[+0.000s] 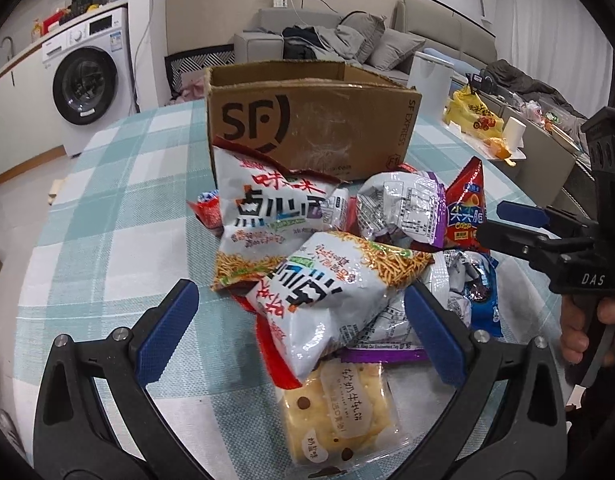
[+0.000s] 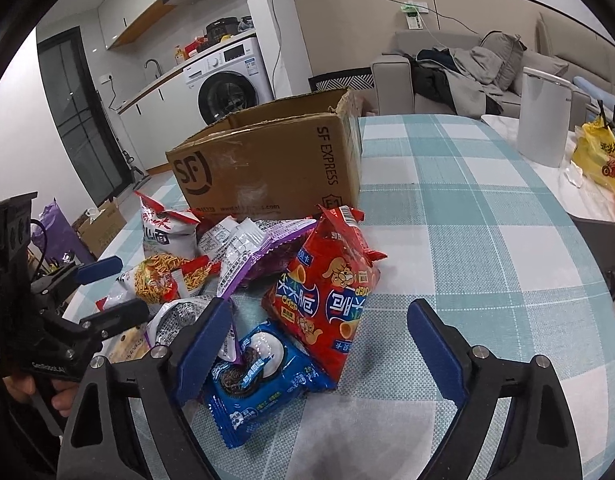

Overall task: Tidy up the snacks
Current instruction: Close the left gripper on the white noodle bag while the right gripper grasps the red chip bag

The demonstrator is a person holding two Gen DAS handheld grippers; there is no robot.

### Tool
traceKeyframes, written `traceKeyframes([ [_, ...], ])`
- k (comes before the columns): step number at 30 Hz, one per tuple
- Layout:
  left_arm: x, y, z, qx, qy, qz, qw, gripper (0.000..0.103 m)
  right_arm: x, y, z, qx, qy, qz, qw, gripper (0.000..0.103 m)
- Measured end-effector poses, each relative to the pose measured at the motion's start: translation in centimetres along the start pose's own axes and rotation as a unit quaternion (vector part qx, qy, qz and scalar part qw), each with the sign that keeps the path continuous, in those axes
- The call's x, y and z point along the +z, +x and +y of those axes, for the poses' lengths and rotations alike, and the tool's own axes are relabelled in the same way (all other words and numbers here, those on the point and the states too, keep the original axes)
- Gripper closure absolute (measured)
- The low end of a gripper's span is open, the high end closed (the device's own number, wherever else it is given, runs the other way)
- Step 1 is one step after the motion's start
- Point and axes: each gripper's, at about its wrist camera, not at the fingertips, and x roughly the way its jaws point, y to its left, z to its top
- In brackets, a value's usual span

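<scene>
A pile of snack packets lies on the checked tablecloth in front of an open SF cardboard box [image 1: 311, 120], also in the right wrist view [image 2: 275, 168]. My left gripper [image 1: 303, 328] is open, its fingers on either side of a white noodle-snack bag [image 1: 319, 304], above a cracker pack [image 1: 339, 412]. My right gripper [image 2: 327, 344] is open around a blue cookie pack [image 2: 259, 380] and the lower end of a red crisp bag [image 2: 331, 300]. The right gripper also shows in the left wrist view [image 1: 503, 224], beside the red crisp bag [image 1: 465, 208].
A white container [image 2: 543, 116] and a yellow bag [image 2: 603, 156] stand on a side table to the right. A washing machine [image 1: 91, 80] and a sofa [image 1: 347, 40] are behind the table. The checked tablecloth [image 2: 487, 240] spreads right of the pile.
</scene>
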Motion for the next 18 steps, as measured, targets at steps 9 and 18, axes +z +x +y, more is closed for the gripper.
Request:
traceKeyframes([
  [9, 0.4, 1.9, 0.1, -0.009, -0.004, 0.014, 0.9998, 0.003, 0.7, 2.0, -1.0, 0.002, 0.025, 0.024, 0.999, 0.017],
  [18, 0.6, 2.6, 0.3, -0.059, -0.007, 0.019, 0.9981, 0.038, 1.2, 4.1, -1.7, 0.017, 0.05, 0.045, 0.998, 0.028],
])
